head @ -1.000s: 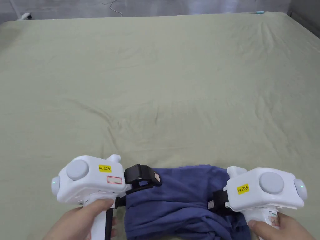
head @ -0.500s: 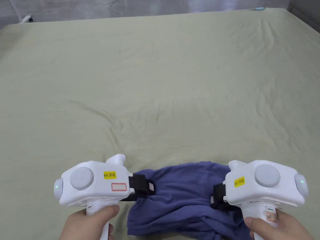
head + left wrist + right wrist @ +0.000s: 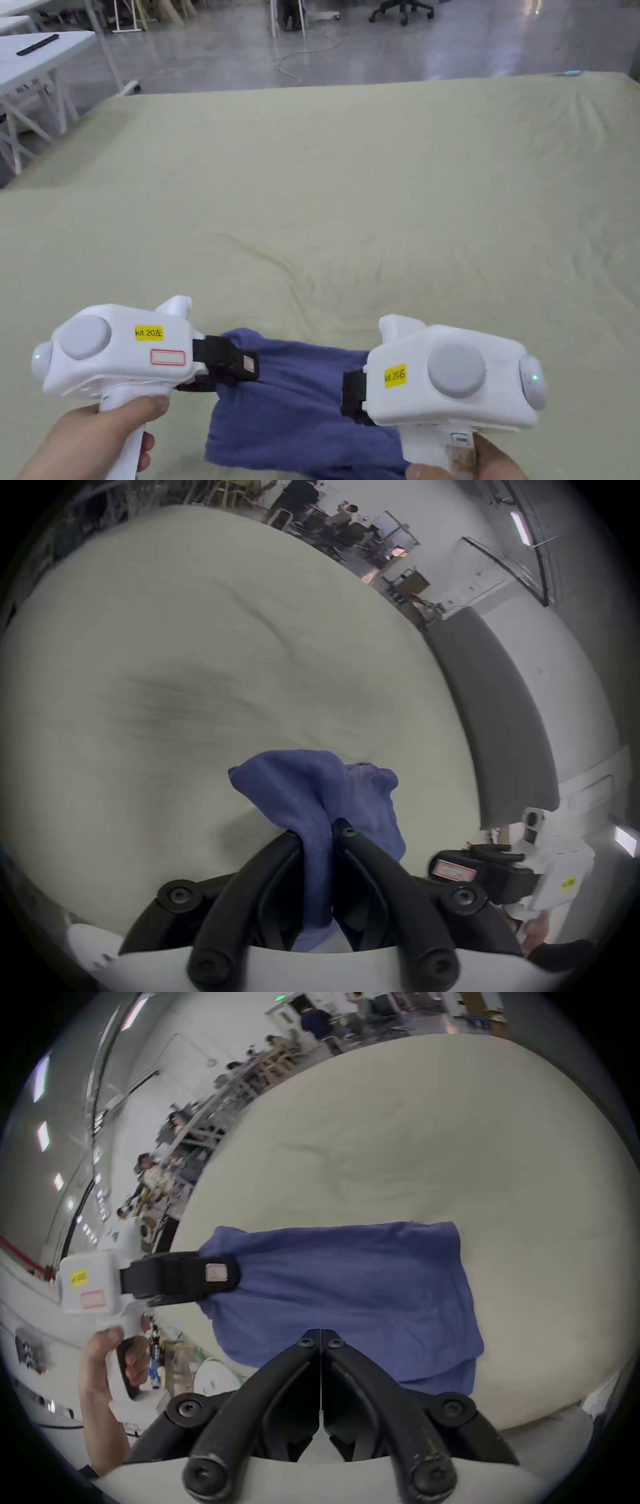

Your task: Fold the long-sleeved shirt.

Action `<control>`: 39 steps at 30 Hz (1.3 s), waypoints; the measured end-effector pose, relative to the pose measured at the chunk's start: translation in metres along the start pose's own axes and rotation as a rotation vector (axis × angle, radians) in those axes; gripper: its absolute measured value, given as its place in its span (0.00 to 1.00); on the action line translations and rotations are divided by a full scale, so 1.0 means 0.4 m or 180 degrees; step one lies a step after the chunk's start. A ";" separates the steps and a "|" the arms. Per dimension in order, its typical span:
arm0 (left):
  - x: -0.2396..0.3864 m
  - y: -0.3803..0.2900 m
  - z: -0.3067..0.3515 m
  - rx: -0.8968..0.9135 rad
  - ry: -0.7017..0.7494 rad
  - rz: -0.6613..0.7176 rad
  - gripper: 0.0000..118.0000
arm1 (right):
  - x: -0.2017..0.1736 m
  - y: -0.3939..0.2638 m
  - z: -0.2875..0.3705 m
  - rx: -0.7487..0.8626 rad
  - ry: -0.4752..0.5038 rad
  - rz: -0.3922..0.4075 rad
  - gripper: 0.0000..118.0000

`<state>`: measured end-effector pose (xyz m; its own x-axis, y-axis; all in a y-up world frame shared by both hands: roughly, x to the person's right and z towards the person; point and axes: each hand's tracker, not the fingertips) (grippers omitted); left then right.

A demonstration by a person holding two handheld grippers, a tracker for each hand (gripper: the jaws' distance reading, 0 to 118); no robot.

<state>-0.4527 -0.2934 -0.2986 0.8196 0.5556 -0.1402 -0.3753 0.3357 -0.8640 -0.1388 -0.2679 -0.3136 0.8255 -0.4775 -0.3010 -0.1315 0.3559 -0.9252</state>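
The long-sleeved shirt is dark blue and bunched, stretched between the two grippers low over the near part of the bed. My left gripper is shut on its left end; in the left gripper view a ribbed edge of the shirt runs up between the jaws of that gripper. My right gripper is at the shirt's right side. In the right gripper view its jaws are pressed together, tips on the shirt, with the left gripper across from it.
A wrinkled pale green sheet covers the wide bed. Beyond its far edge lies a grey floor with a white table at the far left and a cable. People sit at desks farther off.
The head camera has tilted up, so the floor beyond the bed now shows. Both grippers keep their hold, and the shirt hangs smoother between them, with less cloth bunched below.
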 end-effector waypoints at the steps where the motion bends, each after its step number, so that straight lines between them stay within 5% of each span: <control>1: -0.043 0.007 0.035 0.0031 0.0079 0.0055 0.06 | -0.042 -0.001 -0.015 -0.0002 0.0062 0.0063 0.00; 10: -0.441 0.108 0.263 0.0077 0.1093 0.0465 0.06 | -0.341 -0.007 -0.105 0.0003 0.0666 0.0307 0.00; 19: -0.717 0.179 0.261 -0.0058 0.1753 0.0665 0.07 | -0.418 0.023 -0.191 -0.0097 0.0897 0.0474 0.00; 20: -0.732 0.177 0.252 -0.0054 0.1788 0.0698 0.16 | -0.417 0.023 -0.197 -0.0108 0.0901 0.0476 0.00; 22: -0.731 0.168 0.237 0.0061 0.2186 0.0541 0.86 | -0.410 0.023 -0.206 -0.0136 0.0907 0.0485 0.00; 23: -0.665 0.139 0.232 0.0055 0.2339 0.0431 1.00 | -0.405 0.025 -0.206 -0.0148 0.0914 0.0481 0.00; 25: -0.631 0.134 0.245 0.0241 0.2334 0.0249 0.94 | -0.392 0.030 -0.196 -0.0150 0.0920 0.0471 0.00; 35: -0.423 0.148 0.362 0.0973 0.1696 0.0684 0.92 | -0.286 0.045 0.023 0.0258 0.0785 0.0376 0.00; 36: -0.382 0.151 0.377 0.1053 0.1618 0.0598 0.78 | -0.270 0.045 0.057 0.0330 0.0758 0.0373 0.00; 38: -0.274 0.138 0.410 0.1057 0.1387 0.0428 0.00 | -0.234 0.042 0.136 0.0479 0.0711 0.0367 0.00; 39: -0.206 0.127 0.428 0.1132 0.1448 0.0226 0.00 | -0.213 0.042 0.176 0.0539 0.0706 0.0363 0.00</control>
<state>-0.6135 -0.1920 -0.2480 0.8611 0.2298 -0.4535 -0.4942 0.5881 -0.6403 -0.1728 -0.1647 -0.2872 0.6681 -0.5840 -0.4611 -0.1078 0.5372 -0.8365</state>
